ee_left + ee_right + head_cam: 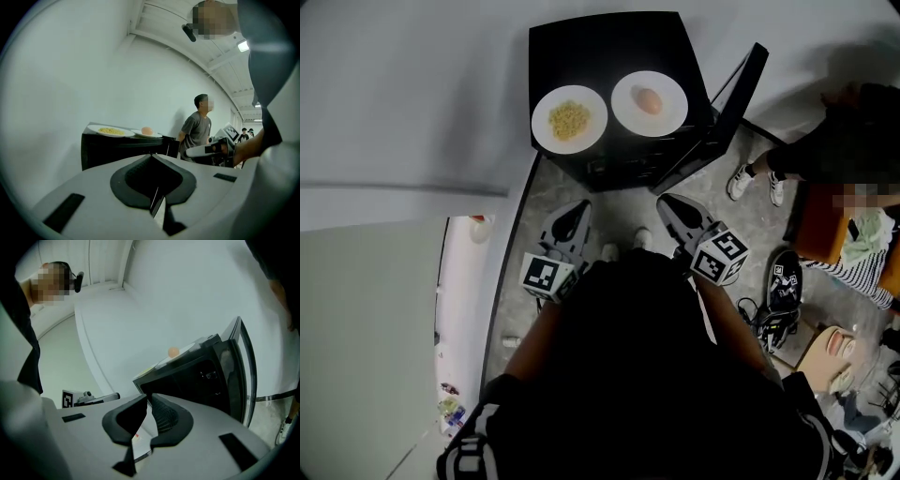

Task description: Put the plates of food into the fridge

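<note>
A small black fridge (581,47) stands against the white wall, its door (733,108) swung open to the right. On its top sit two white plates: one with yellow noodles (569,119) on the left, one with a pale orange egg-like food (649,101) on the right. Both show in the left gripper view as the noodle plate (111,131) and the second plate (146,132). My left gripper (575,214) and right gripper (673,203) hover over the floor short of the fridge, both shut and empty. The fridge interior (197,380) looks dark.
A person (853,141) sits at the right among shoes (785,283) and cardboard on the floor. Another person (198,127) stands beyond the fridge. A pale wall runs along the left. Grey floor (534,202) lies between me and the fridge.
</note>
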